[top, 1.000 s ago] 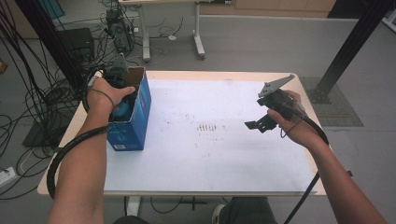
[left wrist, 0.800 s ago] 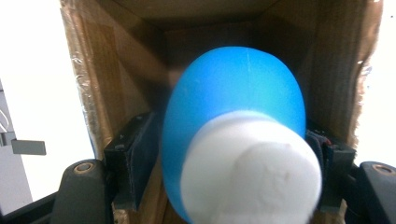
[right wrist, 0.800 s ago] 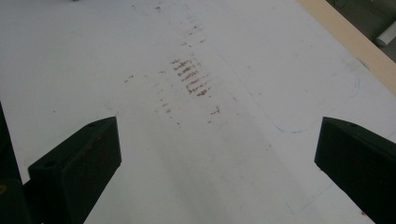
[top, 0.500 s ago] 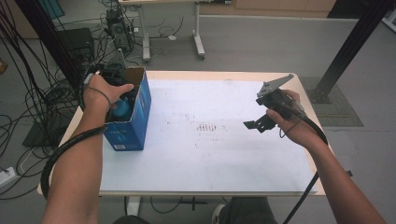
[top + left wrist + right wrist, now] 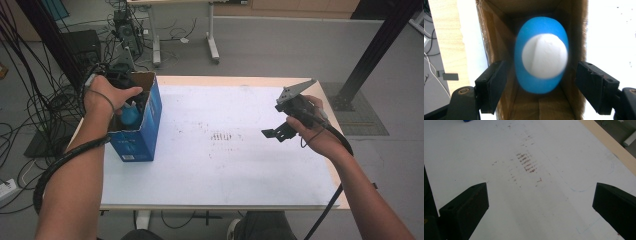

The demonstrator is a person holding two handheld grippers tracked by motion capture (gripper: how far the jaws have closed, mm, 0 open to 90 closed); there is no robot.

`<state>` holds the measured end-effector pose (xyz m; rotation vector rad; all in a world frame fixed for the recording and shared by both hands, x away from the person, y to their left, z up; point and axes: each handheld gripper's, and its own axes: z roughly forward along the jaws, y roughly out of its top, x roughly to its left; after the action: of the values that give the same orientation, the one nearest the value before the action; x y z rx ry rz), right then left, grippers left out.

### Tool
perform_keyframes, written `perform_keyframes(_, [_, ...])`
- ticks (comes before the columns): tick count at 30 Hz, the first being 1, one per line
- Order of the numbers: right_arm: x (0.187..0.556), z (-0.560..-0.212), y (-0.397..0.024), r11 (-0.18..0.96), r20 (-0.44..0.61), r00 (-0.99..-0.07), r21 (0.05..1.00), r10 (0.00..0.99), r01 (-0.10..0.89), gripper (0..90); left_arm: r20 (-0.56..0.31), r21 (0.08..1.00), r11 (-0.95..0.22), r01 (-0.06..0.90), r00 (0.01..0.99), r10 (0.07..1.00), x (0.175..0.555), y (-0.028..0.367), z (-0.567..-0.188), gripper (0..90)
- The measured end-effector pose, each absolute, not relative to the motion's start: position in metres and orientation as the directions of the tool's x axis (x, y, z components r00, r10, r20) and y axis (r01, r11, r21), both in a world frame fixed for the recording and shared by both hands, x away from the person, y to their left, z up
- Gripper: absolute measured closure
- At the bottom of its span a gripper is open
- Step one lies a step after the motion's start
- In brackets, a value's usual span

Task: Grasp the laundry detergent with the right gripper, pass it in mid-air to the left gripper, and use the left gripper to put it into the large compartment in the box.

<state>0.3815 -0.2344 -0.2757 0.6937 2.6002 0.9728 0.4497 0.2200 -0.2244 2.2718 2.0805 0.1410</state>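
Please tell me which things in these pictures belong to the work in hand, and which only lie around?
In the work:
- blue bottle with white cap
- blue cardboard box
- left gripper, open, jaws just opening beside the bottle

Lying around:
- right gripper, open over the white table
- floor cables

We see even, bright indoor light; the white counter [image 5: 225,150] glares pale, the blue bottle [image 5: 541,55] is blurred close up, and the box [image 5: 499,37] interior sits in shadow.
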Motion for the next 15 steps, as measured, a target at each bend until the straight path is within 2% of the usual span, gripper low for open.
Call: perform_keyframes(15, [0.384,-0.265,-0.23,0.678,-0.092,-0.843,0.643,0.531,0.357,0.4,0.02,0.177,-0.166,0.97,0.165,0.986,0.428,0.196,-0.183,19.9])
